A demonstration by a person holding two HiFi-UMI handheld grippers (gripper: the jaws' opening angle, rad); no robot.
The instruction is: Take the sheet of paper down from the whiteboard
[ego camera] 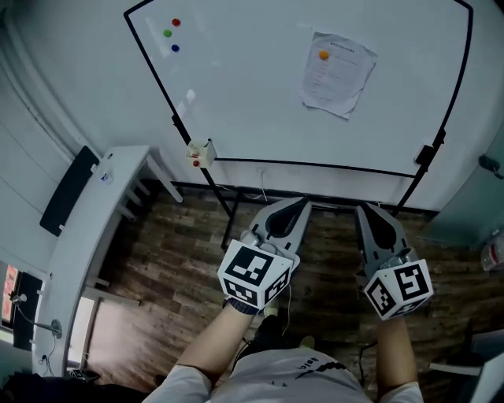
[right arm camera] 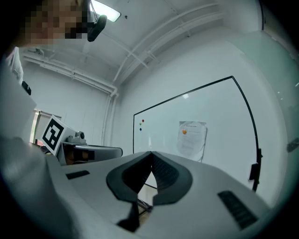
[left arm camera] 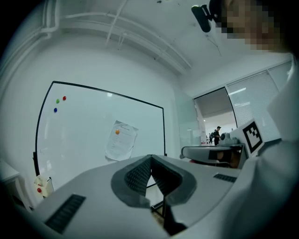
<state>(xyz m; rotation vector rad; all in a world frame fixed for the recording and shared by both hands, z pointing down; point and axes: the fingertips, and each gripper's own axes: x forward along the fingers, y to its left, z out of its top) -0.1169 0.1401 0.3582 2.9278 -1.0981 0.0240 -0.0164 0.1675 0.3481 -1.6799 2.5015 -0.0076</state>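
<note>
One whiteboard (ego camera: pixel 260 102) stands ahead. One sheet of paper (ego camera: pixel 339 77) hangs on its upper right part, pinned by one orange magnet (ego camera: pixel 324 55) near the sheet's top. Three more magnets sit apart at the board's upper left: a red magnet (ego camera: pixel 176 23), a green magnet (ego camera: pixel 167 33) and a blue magnet (ego camera: pixel 175 48).

Two tongs are held low in front of the board, well apart from the sheet. The left tongs (left arm camera: pixel 150 158) are closed with nothing between them, and the right tongs (right arm camera: pixel 150 153) are likewise closed and empty.

One small box (ego camera: pixel 201 153) hangs at the board's lower left edge; its contents, partly red, are hard to make out. One white bench (ego camera: pixel 87 236) stands at the left. The board's top edge is cut off in the head view, and the print on the sheet is too small to read.
</note>
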